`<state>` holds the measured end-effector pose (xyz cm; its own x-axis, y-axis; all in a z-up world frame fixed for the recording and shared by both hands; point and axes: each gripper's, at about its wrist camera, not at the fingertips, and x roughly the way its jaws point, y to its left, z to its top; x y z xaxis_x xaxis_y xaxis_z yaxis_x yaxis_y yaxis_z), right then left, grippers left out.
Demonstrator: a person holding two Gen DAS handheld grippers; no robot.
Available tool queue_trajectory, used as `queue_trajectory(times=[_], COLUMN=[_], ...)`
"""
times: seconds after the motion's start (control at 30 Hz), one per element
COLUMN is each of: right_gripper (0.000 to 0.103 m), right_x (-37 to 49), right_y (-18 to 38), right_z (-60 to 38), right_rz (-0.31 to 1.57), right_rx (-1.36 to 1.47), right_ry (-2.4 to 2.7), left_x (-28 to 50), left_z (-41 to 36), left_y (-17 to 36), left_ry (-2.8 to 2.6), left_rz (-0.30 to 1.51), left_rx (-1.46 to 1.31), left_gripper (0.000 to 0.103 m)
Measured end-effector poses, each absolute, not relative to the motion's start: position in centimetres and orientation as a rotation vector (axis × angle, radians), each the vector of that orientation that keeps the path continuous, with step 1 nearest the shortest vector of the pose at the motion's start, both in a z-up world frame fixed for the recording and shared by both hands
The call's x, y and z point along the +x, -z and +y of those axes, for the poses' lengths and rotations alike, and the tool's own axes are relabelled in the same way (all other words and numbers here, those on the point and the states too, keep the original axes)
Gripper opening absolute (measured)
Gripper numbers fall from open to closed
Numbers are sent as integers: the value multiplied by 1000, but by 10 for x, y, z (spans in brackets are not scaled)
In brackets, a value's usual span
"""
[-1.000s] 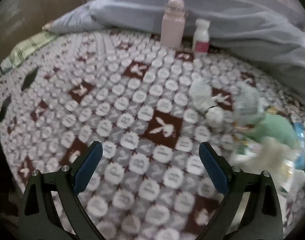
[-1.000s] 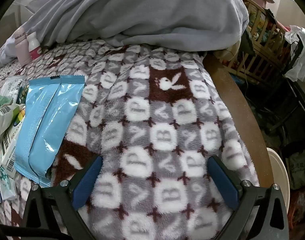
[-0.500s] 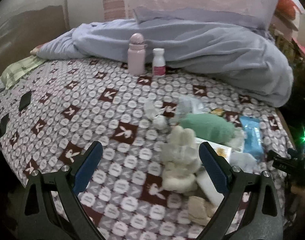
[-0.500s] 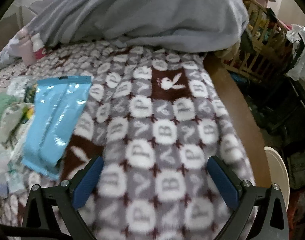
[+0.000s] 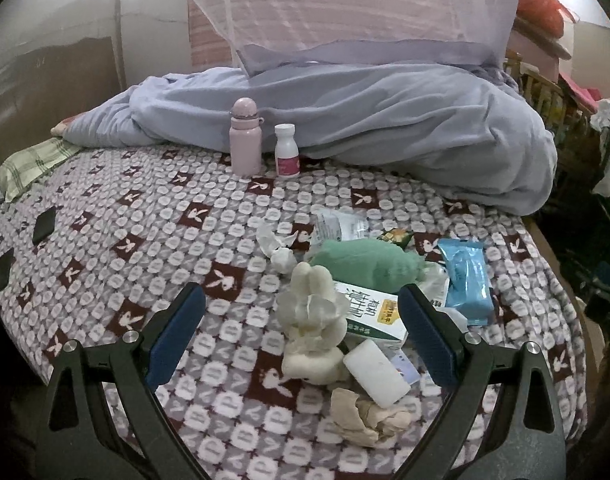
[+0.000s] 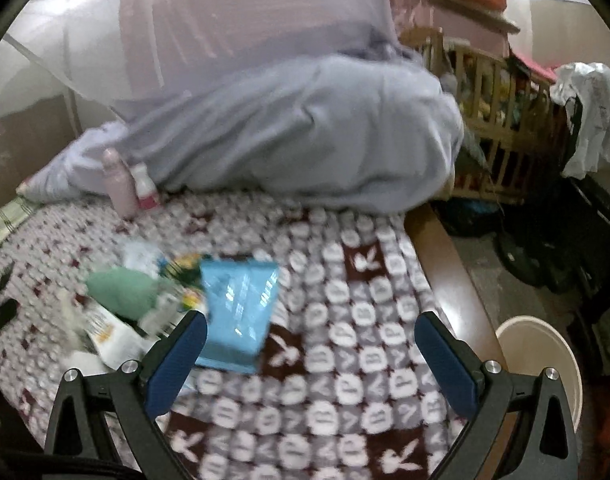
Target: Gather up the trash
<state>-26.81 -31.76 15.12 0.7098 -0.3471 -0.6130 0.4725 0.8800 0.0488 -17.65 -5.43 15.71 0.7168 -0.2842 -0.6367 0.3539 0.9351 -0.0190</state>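
Distance has grown since a second ago: both hand-held grippers have pulled back from the bed (image 5: 117, 216), and the whole litter pile now shows. Left hand-held gripper (image 5: 301, 332) and right hand-held gripper (image 6: 311, 364) both stand released, holding nothing. Two bottles stand by the duvet (image 5: 385, 120). One blue wrapper (image 6: 241, 304) lies just ahead-left of the right one; one milk carton (image 5: 369, 312) lies between the left one's fingers.

Home bedroom, probably – bed with patterned blanket (image 5: 145, 240), rumpled duvet (image 5: 385, 120), mosquito net (image 5: 365, 0).
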Motion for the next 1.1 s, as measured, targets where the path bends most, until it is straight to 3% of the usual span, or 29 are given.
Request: queue_trajectory(times=[0.3,1.1], right_gripper=[103,103], right_x=[-276,-273], right_y=[-179,-187], right_z=[-290,-271], right_rz=[541,537], right_rx=[159,118], right_ry=[445,419], left_x=[-176,-179], left_z=[-55,-58], left_y=[-163,-164], left_ry=[358,350], left_rz=[676,641], left_rx=[73,93], left_gripper=[97,97])
